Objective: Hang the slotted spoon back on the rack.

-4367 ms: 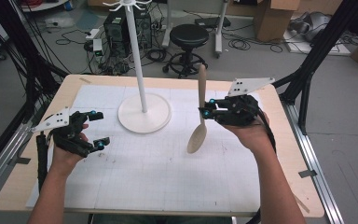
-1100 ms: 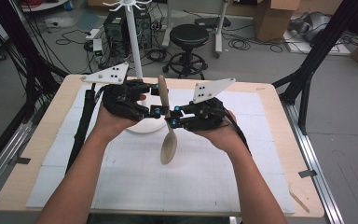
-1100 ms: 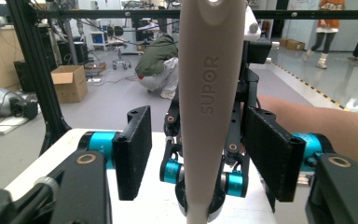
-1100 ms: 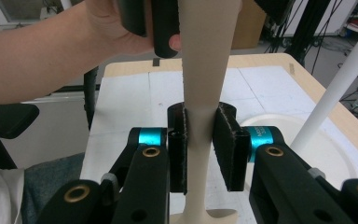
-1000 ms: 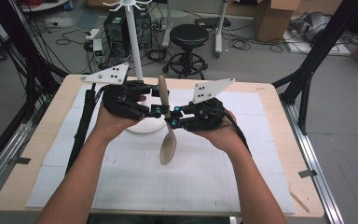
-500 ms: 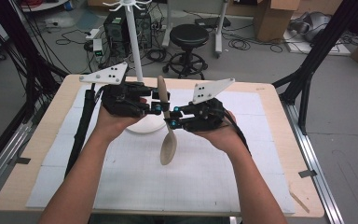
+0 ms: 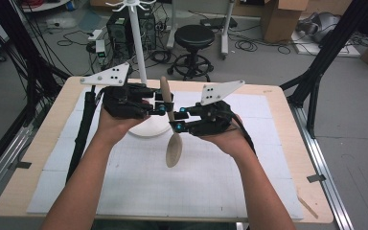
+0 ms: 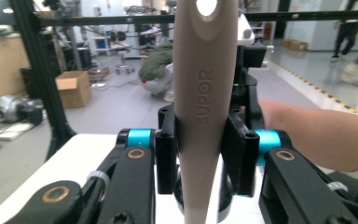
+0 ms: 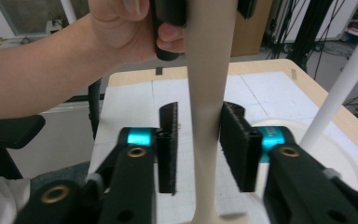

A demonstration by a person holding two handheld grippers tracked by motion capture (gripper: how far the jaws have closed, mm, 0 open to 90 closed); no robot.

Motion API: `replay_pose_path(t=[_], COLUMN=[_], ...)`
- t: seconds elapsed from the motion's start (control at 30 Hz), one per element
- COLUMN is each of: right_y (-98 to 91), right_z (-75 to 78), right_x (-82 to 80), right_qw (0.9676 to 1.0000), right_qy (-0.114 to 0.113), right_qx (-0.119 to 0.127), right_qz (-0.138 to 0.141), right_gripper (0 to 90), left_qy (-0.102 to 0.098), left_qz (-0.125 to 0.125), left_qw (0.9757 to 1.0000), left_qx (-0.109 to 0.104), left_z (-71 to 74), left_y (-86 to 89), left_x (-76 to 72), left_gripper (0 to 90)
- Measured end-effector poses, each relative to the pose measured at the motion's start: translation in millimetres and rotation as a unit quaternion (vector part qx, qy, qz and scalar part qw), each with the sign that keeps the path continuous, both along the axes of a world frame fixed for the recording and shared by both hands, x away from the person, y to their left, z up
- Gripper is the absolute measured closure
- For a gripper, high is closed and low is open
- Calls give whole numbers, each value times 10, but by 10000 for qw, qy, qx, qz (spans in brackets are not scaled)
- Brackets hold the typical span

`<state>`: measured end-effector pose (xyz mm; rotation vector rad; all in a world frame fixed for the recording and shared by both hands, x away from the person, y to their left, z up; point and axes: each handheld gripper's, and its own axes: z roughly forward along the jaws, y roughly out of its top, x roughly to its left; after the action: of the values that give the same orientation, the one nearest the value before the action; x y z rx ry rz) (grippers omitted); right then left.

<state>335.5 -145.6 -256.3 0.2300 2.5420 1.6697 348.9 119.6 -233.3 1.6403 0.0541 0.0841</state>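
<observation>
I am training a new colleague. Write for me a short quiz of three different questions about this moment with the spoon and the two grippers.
1. True or false: the left gripper is clamped on the spoon.
2. Which gripper shows a gap between one pad and the handle? A) left B) right
3. Fill in: the spoon's bowl points ____.

Key
1. True: both pads press on the handle in the left gripper view.
2. B: its jaws have just been opening, with the handle between them.
3. Down, above the white mat, in front of the white stand.

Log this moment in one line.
phase: handover | left gripper: shut on spoon handle | right gripper: jaws just opening, spoon between
</observation>
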Motion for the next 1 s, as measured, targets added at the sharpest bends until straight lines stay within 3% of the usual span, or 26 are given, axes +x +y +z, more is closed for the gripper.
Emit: replay_pose_path(t=[0.23, 0.5, 0.73, 1.0], right_y=[-176, -475, -690, -859], right_z=[48, 94, 82, 91], right_x=[-53, -109, -136, -167], right_qw=[9997, 9983, 9964, 9938], right_qy=[-64, -129, -149, -241], right_qx=[119, 191, 227, 297], right_qz=[-199, -543, -806, -1044], right_gripper=[585, 577, 569, 520], left_qy=[-18, 138, 151, 204], left_qz=[149, 505, 790, 1134], left_qw=[9998, 9978, 9963, 9928], left_qx=[162, 410, 315, 330], left_z=[23, 65, 130, 207], left_y=[92, 322, 528, 766], left_x=[3, 26, 33, 80], left_gripper=[687, 685, 685, 685])
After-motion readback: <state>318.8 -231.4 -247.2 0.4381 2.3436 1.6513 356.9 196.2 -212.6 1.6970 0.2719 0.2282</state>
